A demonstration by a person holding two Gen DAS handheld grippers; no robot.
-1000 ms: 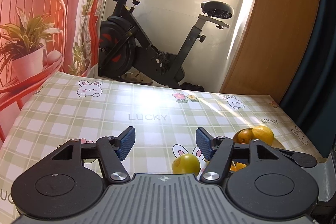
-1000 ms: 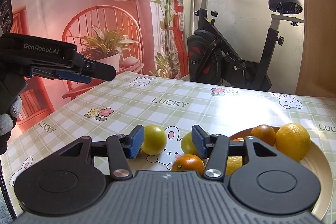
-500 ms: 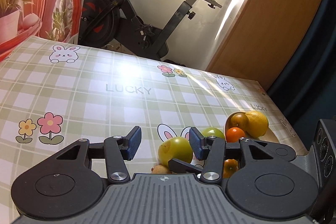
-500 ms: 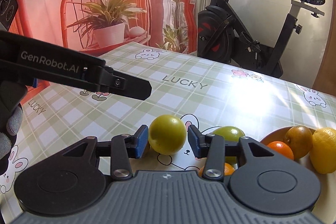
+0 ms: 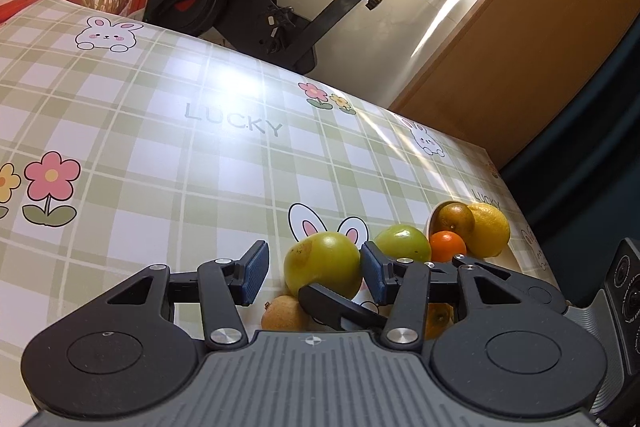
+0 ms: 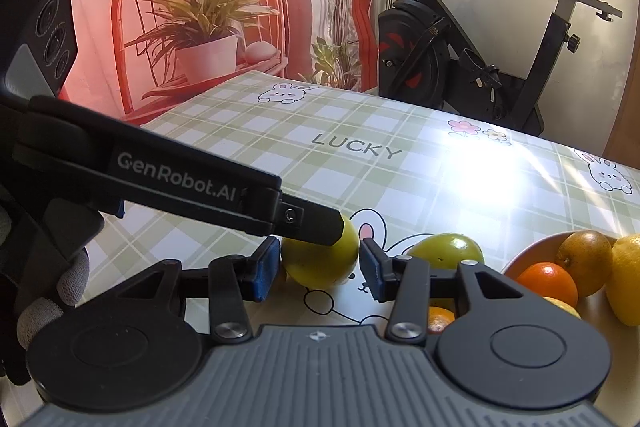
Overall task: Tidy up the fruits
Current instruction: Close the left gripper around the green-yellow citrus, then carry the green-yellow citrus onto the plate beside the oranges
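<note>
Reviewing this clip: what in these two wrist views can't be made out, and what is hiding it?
- Right wrist view: whether the right gripper pads touch the green fruit; the left gripper finger crosses it.
- Left wrist view: the small brown fruit is partly cut off by the left gripper body.
- Both views: the plate shows only part of its rim; gripper body and picture edge hide the rest.
- Right wrist view: an orange is mostly hidden behind the linkage.
</note>
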